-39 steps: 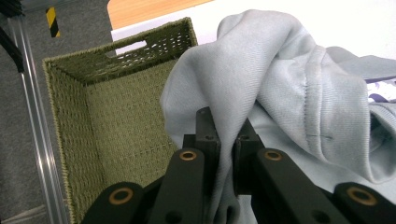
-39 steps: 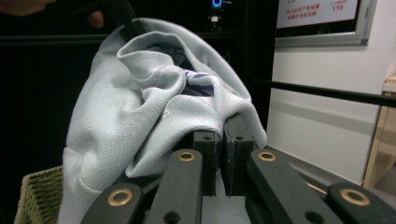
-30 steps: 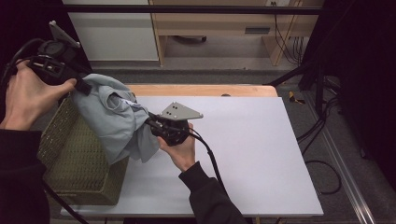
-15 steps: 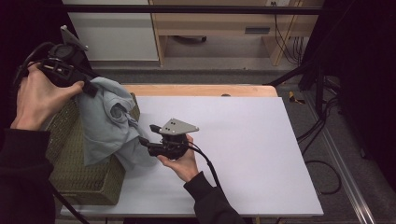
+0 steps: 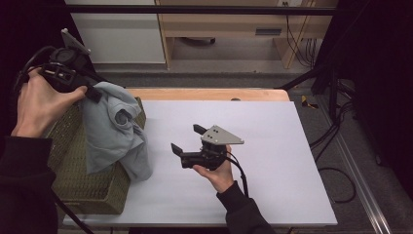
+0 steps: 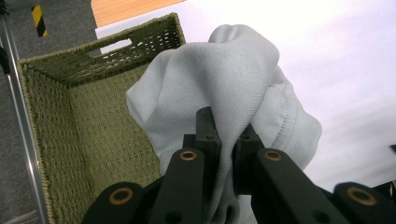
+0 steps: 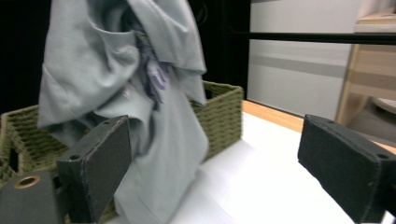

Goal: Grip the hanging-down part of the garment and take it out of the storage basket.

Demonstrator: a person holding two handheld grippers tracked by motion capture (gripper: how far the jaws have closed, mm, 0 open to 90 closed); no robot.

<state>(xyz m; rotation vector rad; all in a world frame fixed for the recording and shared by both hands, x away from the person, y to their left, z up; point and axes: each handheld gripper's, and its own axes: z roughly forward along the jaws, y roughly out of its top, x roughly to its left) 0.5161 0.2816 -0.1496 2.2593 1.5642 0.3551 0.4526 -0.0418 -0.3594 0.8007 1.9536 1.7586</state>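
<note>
One grey garment [image 5: 114, 129] hangs from the left gripper [image 5: 92, 92] above the left edge of the surface [image 5: 272, 146]. Its upper fold is pinched between that gripper's fingers [image 6: 208, 128], which are pressed together on the cloth, as the left gripper view shows plainly. The garment is bunched near the top, and its lower part drapes over the right-hand wall of a green woven basket [image 5: 83, 180], with the hem reaching down beside the basket close to the white surface. Whether the hem touches the surface cannot be told. A small patch of purple print [image 7: 156, 72] shows among the folds in the right gripper view.

The basket stands at the left edge of the surface, toward the near left corner. Its inside, where seen in the left gripper view, is bare woven floor and walls, with a slot handle [image 6: 114, 45] cut in the far wall.

The left hand [image 5: 41, 105] holds its gripper raised, above the basket's far left corner.

The right gripper [image 5: 187, 139] lies level over the middle of the surface, pointing left toward the garment and well apart from it. Its fingers [image 7: 100, 161] are spread wide, having just been opening, and nothing is between them. The right hand [image 5: 216, 170] grips it from below, the sleeve coming in from the near edge.

A wooden strip [image 5: 204, 94] runs along the far edge of the surface.
</note>
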